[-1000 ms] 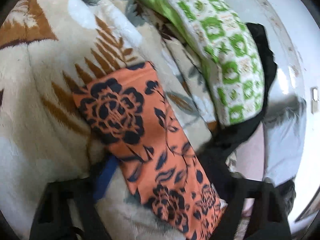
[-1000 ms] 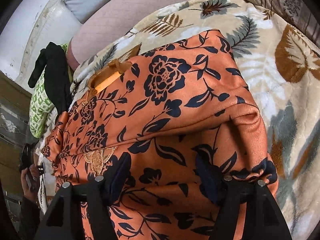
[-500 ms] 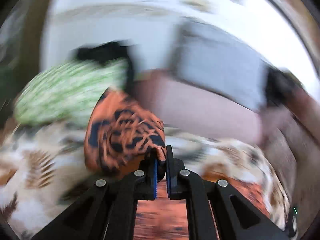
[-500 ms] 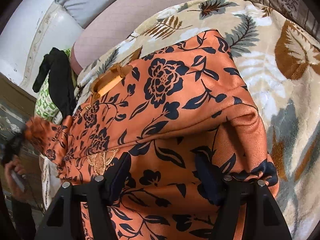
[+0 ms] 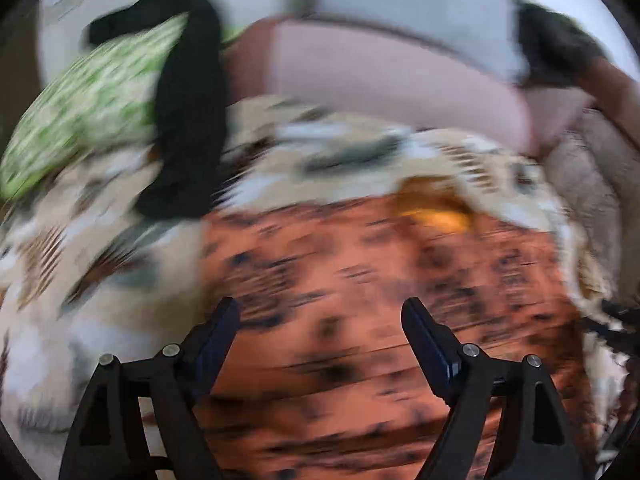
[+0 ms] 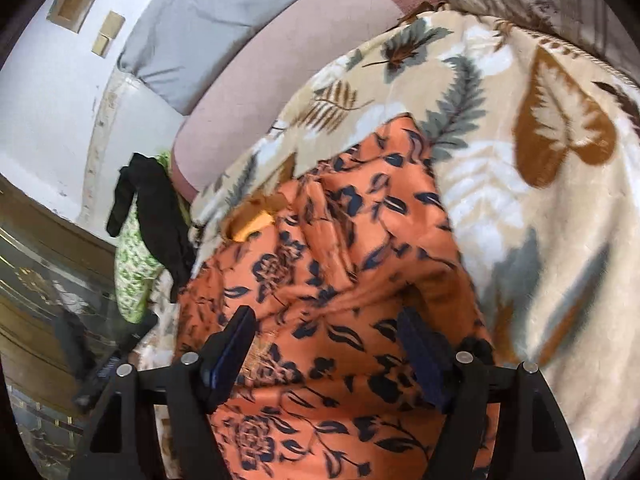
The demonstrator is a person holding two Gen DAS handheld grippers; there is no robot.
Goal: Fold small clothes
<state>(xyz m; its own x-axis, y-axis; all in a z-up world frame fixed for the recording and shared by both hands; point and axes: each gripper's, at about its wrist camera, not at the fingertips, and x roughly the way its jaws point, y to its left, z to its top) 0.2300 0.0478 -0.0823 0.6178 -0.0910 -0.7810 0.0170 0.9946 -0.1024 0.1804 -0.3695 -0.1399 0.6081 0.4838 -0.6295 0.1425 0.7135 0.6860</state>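
With both jaws spread and empty over the orange garment (image 6: 344, 300) on the blanket (image 6: 540, 208), a fold seems laid, and a fresh edge must be gripped next

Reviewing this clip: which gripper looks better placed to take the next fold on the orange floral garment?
Probably the right. The right gripper is open directly over the orange floral garment in a sharp, steady view. The left gripper is also open above it, but its view is motion-blurred, suggesting it is mid-swing.

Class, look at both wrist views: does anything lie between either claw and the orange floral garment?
Nothing visible does. The left claw and right claw both stand open right over the garment, with no other cloth between.
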